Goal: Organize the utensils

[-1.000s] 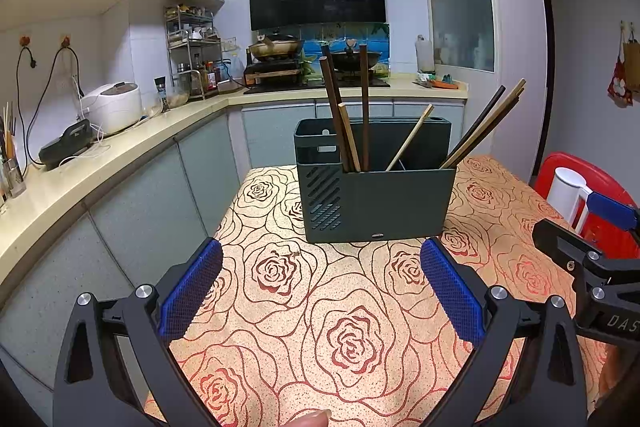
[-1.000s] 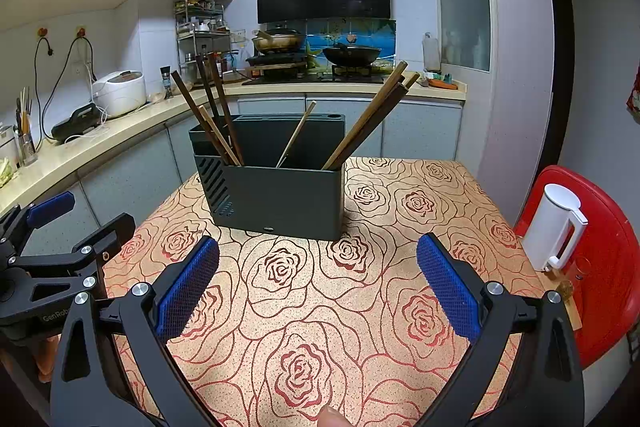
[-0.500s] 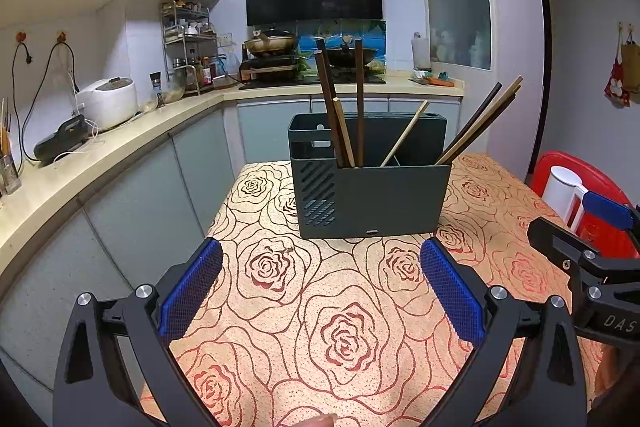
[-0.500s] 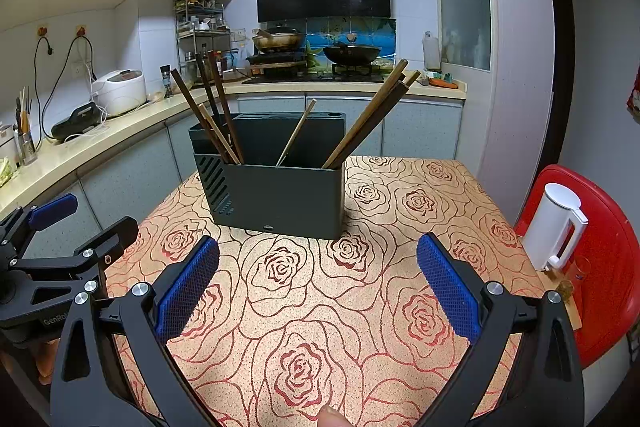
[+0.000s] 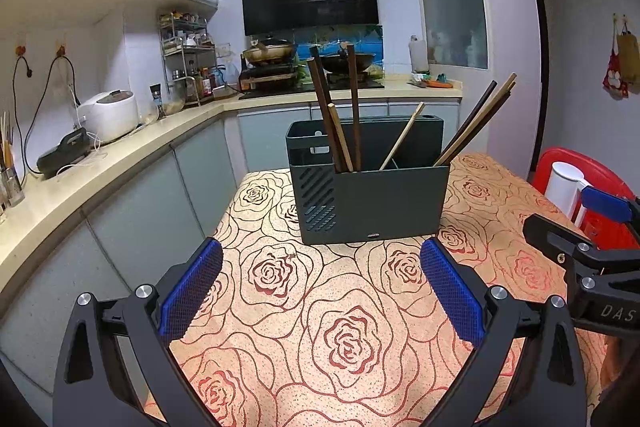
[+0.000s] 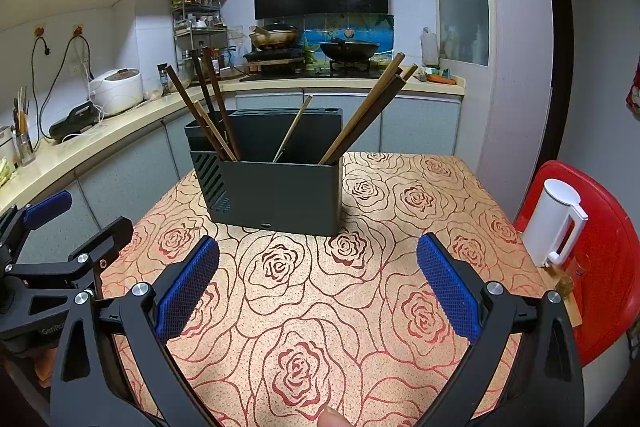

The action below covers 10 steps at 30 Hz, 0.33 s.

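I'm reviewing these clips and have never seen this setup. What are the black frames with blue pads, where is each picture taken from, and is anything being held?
No robot here: a person holds a two-finger tool in each hand, each with a camera looking along its fingers. One picture is from the left gripper, the other from the right gripper. The blue pads line the fingers. Both grippers are open and hold nothing. On the rose-patterned table stands a dark utensil holder with chopsticks leaning in its compartments. A white kettle sits on a red stool beside the table.
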### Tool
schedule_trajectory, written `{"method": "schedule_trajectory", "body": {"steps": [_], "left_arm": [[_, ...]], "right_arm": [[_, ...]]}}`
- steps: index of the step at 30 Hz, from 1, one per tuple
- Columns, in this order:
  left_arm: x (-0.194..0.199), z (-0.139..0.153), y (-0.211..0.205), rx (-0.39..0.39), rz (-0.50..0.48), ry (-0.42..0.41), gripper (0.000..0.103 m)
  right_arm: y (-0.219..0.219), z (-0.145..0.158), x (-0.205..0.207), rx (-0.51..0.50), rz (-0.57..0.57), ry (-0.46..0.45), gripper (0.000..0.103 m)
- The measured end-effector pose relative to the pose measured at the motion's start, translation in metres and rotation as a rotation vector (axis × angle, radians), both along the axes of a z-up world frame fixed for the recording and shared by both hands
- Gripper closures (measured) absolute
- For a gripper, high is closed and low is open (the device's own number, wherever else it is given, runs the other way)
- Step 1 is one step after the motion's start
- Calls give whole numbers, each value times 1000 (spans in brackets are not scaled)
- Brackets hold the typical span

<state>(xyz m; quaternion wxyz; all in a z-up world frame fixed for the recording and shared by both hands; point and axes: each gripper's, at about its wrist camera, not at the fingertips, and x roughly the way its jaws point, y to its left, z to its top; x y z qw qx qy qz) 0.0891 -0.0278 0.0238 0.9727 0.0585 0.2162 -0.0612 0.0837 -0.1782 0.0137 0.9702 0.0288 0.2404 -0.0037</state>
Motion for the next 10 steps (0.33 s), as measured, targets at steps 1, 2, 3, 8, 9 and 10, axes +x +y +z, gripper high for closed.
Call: {"method": "schedule_trajectory", "body": {"steps": [1, 2, 3, 8, 9, 10], "left_arm": [[1, 0, 1, -4, 0, 4, 7], [2, 0, 1, -7, 3, 11, 7], [5, 0, 2, -11, 7, 25, 7], [11, -1, 8, -34, 21, 62, 7], [11, 0, 8, -33, 21, 64, 7], [10, -1, 8, -33, 19, 64, 7]], "right_arm": [[0, 0, 1, 0, -1, 1, 7], [0, -1, 0, 0, -1, 1, 7], [1, 0, 1, 0, -1, 1, 7], [1, 0, 1, 0, 0, 4, 7], [0, -1, 1, 1, -1, 5, 7], [1, -1, 1, 1, -1, 6, 7]]}}
